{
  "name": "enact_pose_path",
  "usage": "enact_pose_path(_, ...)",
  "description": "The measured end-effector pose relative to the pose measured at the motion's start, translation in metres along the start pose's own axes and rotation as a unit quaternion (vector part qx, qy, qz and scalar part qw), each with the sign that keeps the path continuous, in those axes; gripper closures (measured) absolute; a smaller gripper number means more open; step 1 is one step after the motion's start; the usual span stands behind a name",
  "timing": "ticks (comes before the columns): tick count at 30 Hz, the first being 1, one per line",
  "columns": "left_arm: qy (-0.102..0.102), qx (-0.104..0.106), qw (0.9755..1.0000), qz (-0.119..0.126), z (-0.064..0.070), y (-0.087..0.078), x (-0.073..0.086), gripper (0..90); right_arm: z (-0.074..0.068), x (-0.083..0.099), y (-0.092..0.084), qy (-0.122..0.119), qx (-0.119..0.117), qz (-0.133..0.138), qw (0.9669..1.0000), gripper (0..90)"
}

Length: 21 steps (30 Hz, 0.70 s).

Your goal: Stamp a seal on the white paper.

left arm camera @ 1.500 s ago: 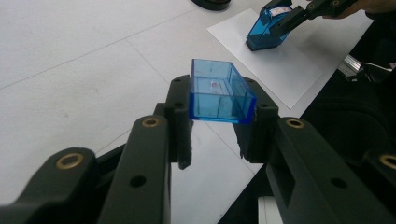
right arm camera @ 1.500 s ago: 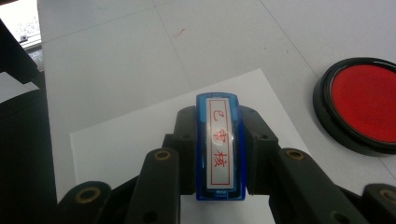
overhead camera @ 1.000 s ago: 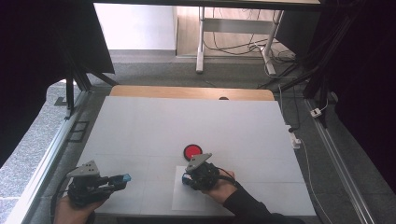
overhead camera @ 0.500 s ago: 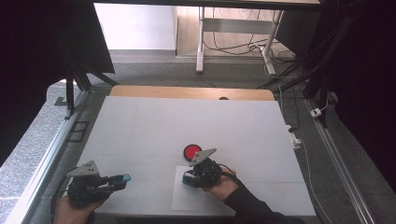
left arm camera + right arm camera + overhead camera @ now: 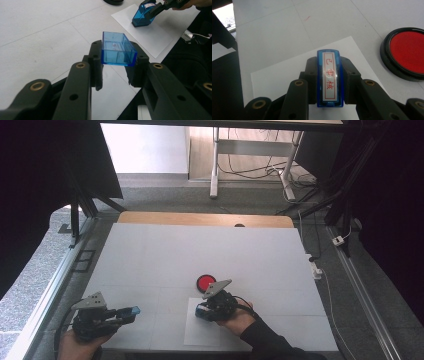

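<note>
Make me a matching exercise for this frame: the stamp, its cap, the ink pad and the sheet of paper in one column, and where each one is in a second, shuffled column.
Things:
1. blue stamp
2. blue cap
3. red ink pad
4. sheet of paper

Places:
A. lying flat on the table, under the right gripper
B. clamped in the left gripper, off the paper
C. on the table just beyond the paper
D. clamped in the right gripper, over the paper

Pairs: 1-D, 2-B, 3-C, 4-A
</note>
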<state>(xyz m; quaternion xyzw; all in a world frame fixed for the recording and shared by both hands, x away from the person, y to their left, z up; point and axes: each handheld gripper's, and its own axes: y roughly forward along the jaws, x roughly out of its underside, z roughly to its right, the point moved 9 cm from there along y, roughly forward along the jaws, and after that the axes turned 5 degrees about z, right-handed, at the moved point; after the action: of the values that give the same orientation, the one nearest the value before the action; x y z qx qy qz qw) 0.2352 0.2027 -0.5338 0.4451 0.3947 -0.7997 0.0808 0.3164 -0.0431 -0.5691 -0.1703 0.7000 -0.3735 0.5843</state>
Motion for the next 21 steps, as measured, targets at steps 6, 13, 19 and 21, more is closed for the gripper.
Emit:
enact_pose_path(6,0.002,-0.001,1.0,0.0,0.0005,0.0,0.0,68.5,-0.0004,-0.0005,-0.0001,0.002,-0.005,0.003,1.0,70.8)
enact_pose_path(13,0.003,0.001,1.0,0.0,0.0008,0.0001,-0.0001,68.5,-0.0007,-0.0009,-0.0001,-0.001,-0.003,0.003,1.0,70.8)
enact_pose_path(19,0.002,0.001,1.0,0.0,0.0006,-0.0002,-0.0002,68.5,-0.0008,-0.0011,-0.0002,-0.002,0.0,0.002,1.0,70.7)
enact_pose_path(21,0.002,0.001,1.0,0.001,0.0005,-0.0004,-0.0002,68.5,-0.0009,-0.0013,-0.0002,-0.002,0.0,0.001,1.0,70.7)
